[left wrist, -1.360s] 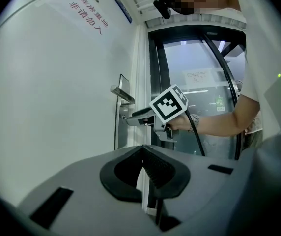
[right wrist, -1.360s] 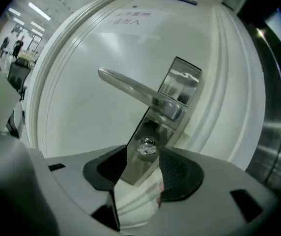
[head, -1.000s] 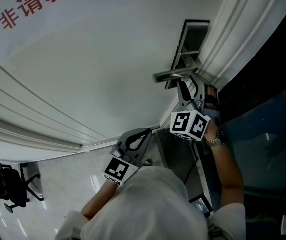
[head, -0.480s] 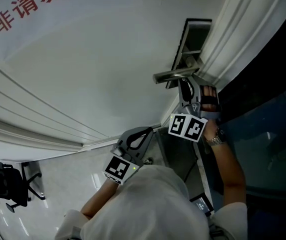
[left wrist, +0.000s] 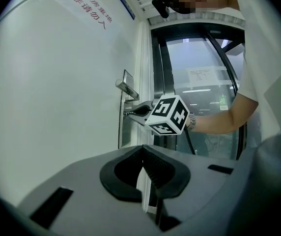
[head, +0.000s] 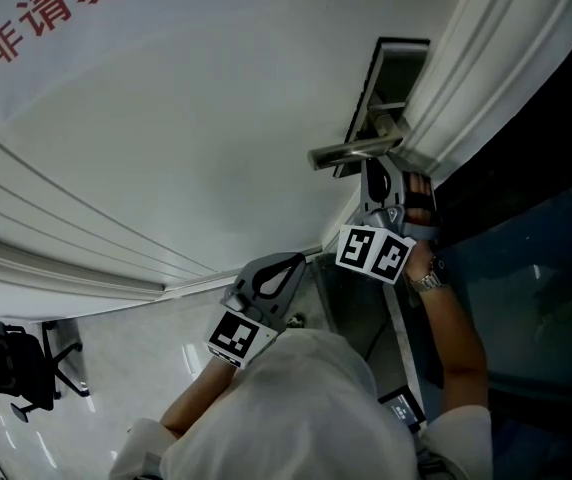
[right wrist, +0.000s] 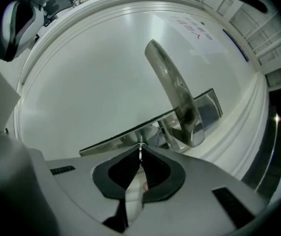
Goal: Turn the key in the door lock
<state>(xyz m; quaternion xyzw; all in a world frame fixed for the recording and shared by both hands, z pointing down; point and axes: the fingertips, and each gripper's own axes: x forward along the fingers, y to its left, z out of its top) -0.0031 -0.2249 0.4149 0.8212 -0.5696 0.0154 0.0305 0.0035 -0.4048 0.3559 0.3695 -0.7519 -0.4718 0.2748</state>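
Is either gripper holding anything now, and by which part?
The right gripper, its jaws just closing, pinches the key by the end sticking out of the lock plate, below the handle. The left gripper is shut on nothing.

key point(right wrist: 140, 146): in lock plate point(right wrist: 112, 143), below handle point(right wrist: 172, 88) | right tool point(right wrist: 140, 152): at key | left tool point(left wrist: 144, 156): behind, apart

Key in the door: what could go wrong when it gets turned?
The right gripper has just closed its jaws on the thin key, pinching only at the tips, so it might slip while twisting. The handle sits close by; the turning gripper could bump it.
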